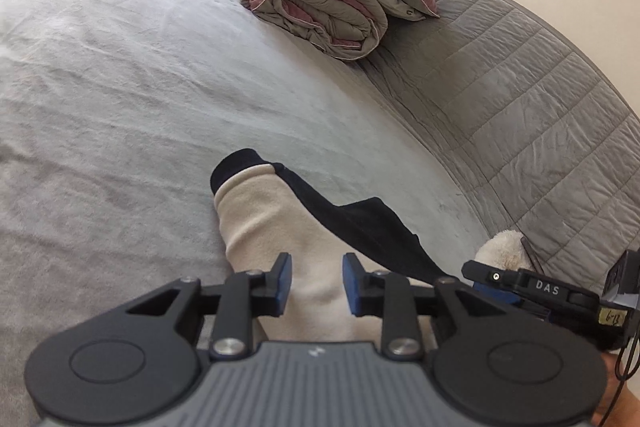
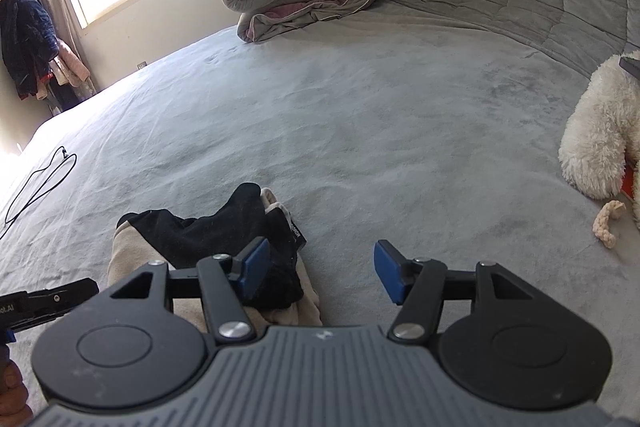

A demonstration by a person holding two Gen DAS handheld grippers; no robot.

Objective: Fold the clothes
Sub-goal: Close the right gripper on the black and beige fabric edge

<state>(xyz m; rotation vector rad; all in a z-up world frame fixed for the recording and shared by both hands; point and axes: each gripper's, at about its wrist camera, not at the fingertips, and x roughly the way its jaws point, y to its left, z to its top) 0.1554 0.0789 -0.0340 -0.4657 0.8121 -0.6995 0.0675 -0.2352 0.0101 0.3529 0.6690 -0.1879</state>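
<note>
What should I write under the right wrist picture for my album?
Open right hand-held gripper over a beige-and-black garment on a grey bed, with a fluffy white toy nearby.

Beige-and-black garment (folded) on bed

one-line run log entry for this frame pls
task: fold clothes | left gripper: open, over beige-and-black garment | right gripper: open, at garment's right edge | garment: bunched on grey bed | held: nothing
</note>
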